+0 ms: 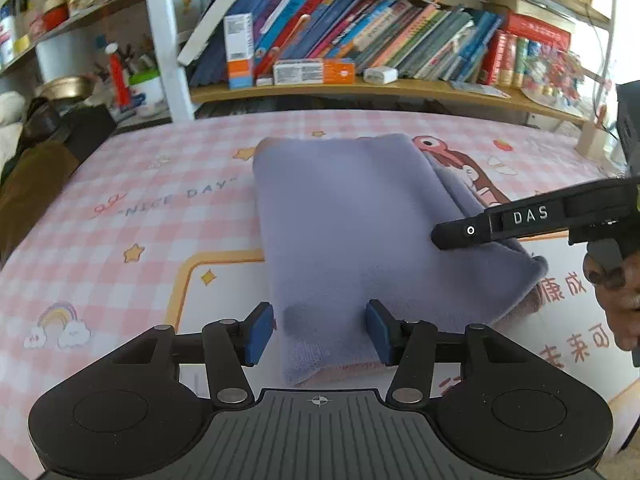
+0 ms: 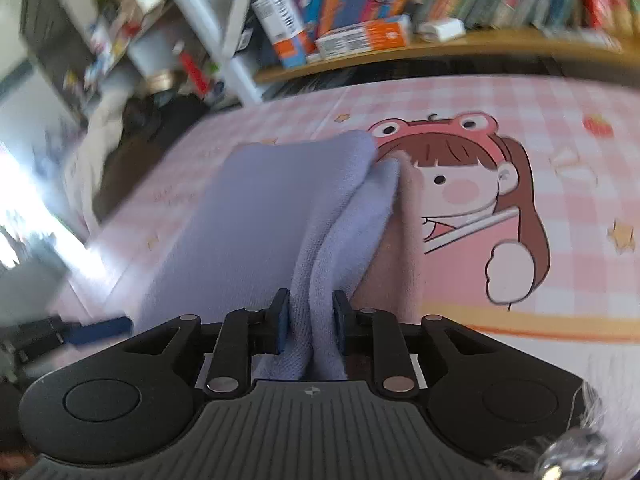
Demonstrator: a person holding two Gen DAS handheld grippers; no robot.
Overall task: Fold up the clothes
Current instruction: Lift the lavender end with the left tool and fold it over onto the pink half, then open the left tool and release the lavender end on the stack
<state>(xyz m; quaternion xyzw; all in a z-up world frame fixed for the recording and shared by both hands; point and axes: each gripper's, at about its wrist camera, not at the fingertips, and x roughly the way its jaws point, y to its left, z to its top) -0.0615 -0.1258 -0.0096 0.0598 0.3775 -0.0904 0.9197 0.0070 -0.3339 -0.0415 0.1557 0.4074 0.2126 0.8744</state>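
A lavender garment (image 1: 352, 216) with a pink inner side lies folded into a long rectangle on the pink checked table cover (image 1: 120, 240). My left gripper (image 1: 320, 330) is open over its near end, the blue pads standing either side of the fabric without pressing it. From the right, my right gripper (image 1: 444, 236) reaches onto the garment's right edge. In the right wrist view the right gripper (image 2: 310, 320) is shut on a doubled-up ridge of the lavender garment (image 2: 260, 208), which is lifted slightly so the pink underside shows beside it.
A bookshelf (image 1: 360, 88) full of books and boxes runs along the far edge of the table. Cluttered shelves and dark bags (image 1: 48, 128) fill the left. A person's hand (image 1: 616, 300) holds the right gripper at the right edge. A cartoon girl (image 2: 472, 184) is printed on the cover.
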